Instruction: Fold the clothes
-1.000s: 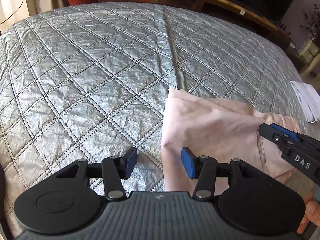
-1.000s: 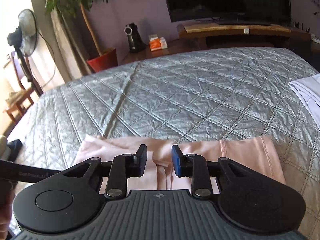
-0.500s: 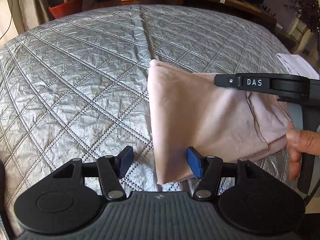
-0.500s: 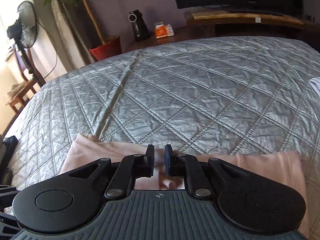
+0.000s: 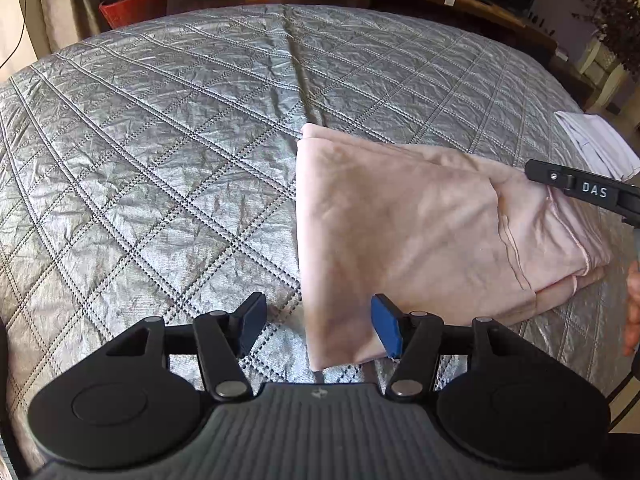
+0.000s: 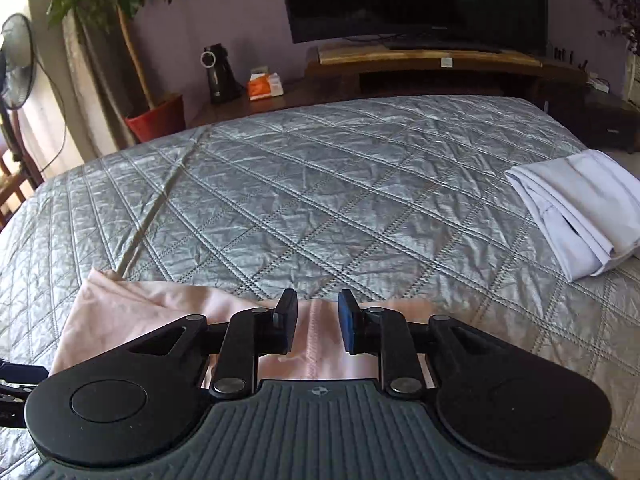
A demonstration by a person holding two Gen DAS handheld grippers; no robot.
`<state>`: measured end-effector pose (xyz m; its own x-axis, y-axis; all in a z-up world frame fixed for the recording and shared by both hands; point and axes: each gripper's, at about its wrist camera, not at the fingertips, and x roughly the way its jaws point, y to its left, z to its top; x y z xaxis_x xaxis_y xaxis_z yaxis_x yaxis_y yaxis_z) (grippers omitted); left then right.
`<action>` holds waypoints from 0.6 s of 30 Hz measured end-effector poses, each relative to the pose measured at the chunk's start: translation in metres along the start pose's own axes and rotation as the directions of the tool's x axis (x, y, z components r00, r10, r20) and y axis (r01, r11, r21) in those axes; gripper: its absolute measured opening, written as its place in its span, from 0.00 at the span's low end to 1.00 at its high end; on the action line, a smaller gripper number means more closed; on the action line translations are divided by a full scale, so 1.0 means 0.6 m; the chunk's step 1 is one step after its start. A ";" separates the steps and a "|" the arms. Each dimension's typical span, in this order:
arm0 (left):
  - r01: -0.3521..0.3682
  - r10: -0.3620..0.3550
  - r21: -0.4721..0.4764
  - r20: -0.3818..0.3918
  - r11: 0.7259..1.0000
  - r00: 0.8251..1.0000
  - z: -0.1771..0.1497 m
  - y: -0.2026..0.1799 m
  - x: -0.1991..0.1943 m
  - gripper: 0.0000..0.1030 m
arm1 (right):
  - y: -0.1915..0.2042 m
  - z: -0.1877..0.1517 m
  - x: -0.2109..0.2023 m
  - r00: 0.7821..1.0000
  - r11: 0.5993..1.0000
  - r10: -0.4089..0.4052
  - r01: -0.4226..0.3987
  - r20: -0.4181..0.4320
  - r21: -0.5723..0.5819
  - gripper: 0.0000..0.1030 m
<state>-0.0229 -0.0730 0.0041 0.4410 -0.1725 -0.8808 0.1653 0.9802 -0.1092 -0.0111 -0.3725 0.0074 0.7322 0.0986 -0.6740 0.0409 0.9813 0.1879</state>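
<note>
A folded pale pink garment lies on the grey quilted bedspread. My left gripper is open, just above the garment's near left corner, which lies between its blue pads. My right gripper is open, low over the garment's right part, with a stitched hem between its fingers. The right gripper's arm also shows at the right edge of the left wrist view. The garment's near edge is hidden under the right gripper's body.
A folded white garment lies at the bed's right edge. Beyond the bed stand a red plant pot, a low wooden TV bench with a television, and a fan at the left.
My right gripper closed on the pink garment half a second ago and has since opened and let go. The garment now lies flatter. My left gripper stayed open at the near corner.
</note>
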 end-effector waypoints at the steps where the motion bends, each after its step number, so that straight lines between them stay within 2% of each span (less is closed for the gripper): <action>1: -0.008 0.008 -0.014 0.000 1.000 1.000 0.002 0.005 -0.002 0.50 | -0.013 -0.003 -0.016 1.000 1.000 0.002 -0.002 0.007 0.031 0.39; 3: -0.044 0.044 -0.024 0.031 0.999 0.999 0.008 0.011 -0.011 0.48 | -0.051 -0.020 -0.054 0.999 0.990 0.014 -0.019 0.033 0.142 0.44; 4: -0.062 0.063 -0.029 0.047 0.998 0.997 0.011 0.014 -0.015 0.47 | -0.068 -0.029 -0.068 0.999 0.979 0.022 -0.029 0.040 0.201 0.51; 6: -0.059 0.062 -0.028 0.091 0.998 0.994 0.014 0.014 -0.030 0.47 | -0.109 -0.050 -0.083 0.999 0.947 0.020 -0.027 0.027 0.319 0.57; 8: -0.053 0.055 -0.014 0.124 0.998 0.991 0.015 0.011 -0.043 0.51 | -0.149 -0.072 -0.093 0.999 0.900 0.051 -0.052 0.013 0.433 0.57; 10: -0.060 0.055 0.032 0.146 0.998 0.988 0.014 -0.006 -0.044 0.51 | -0.175 -0.097 -0.094 0.992 0.829 0.122 -0.103 0.001 0.550 0.57; 15: -0.041 0.031 0.088 0.112 0.995 0.993 0.023 -0.043 -0.013 0.52 | -0.154 -0.138 -0.083 0.966 0.748 0.258 -0.195 -0.008 0.634 0.60; 16: -0.031 0.023 0.104 0.082 0.994 0.996 0.022 -0.048 -0.003 0.55 | -0.148 -0.143 -0.076 0.964 0.739 0.267 -0.201 -0.007 0.644 0.62; 18: -0.024 0.019 0.122 0.044 0.992 0.999 0.016 -0.058 0.012 0.54 | -0.142 -0.151 -0.065 0.962 0.722 0.271 -0.218 0.022 0.657 0.62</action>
<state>-0.0173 -0.1090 0.0060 0.4823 -0.1582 -0.8616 0.2615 0.9647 -0.0308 -0.1049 -0.4448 -0.0472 0.7307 0.3569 -0.5819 0.3165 0.5781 0.7520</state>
